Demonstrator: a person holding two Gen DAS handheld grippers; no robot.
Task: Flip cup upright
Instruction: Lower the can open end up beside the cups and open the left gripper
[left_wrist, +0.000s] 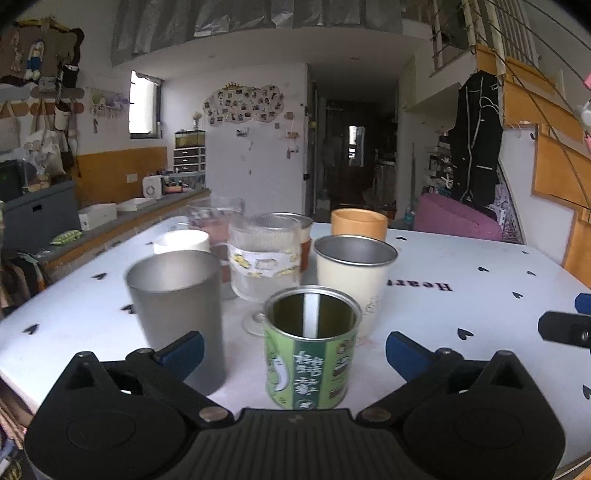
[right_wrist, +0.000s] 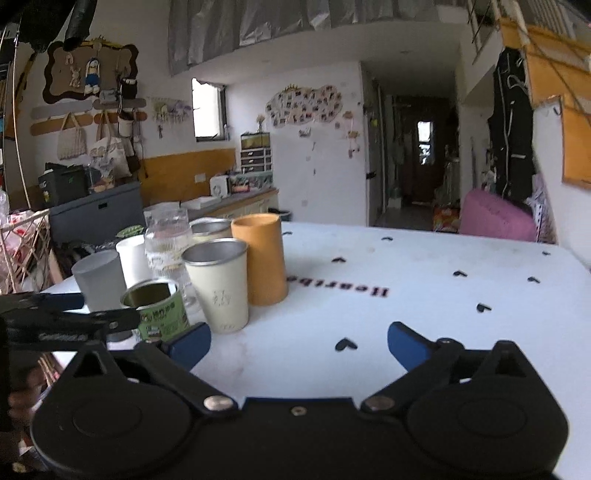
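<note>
A green tin cup (left_wrist: 310, 350) stands upright, mouth up, on the white table (left_wrist: 480, 314), between the open fingers of my left gripper (left_wrist: 295, 350), which does not touch it. It also shows in the right wrist view (right_wrist: 159, 310). An orange cup (right_wrist: 260, 258) stands mouth down behind a cream steel cup (right_wrist: 219, 288); the orange cup (left_wrist: 358, 223) shows far back in the left view. My right gripper (right_wrist: 299, 341) is open and empty over bare table. The left gripper (right_wrist: 66, 321) reaches in at the left edge.
A grey tumbler (left_wrist: 177, 310), a ribbed glass goblet (left_wrist: 264, 266), a cream steel cup (left_wrist: 352, 284), a white cup (left_wrist: 181, 242) and more glasses crowd the table's left half. The right gripper's tip (left_wrist: 565, 326) shows at the right. A low counter (right_wrist: 236, 203) runs along the table's left.
</note>
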